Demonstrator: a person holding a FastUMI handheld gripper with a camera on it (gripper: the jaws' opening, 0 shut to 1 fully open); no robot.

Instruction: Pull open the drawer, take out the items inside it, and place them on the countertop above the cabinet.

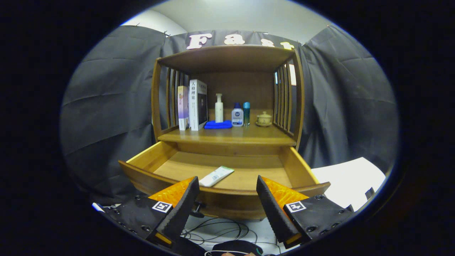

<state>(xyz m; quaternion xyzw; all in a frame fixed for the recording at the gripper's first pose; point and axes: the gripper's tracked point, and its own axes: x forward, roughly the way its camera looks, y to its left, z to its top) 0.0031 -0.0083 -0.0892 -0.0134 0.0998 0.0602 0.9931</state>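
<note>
Reaching into the open drawer (156, 156) comes next, I think, so the gripper (227, 186), its fingers wide apart and holding nothing, should go down over the white tube (215, 176) lying just ahead, squeeze its middle, then lift it to the counter (227, 137).
</note>
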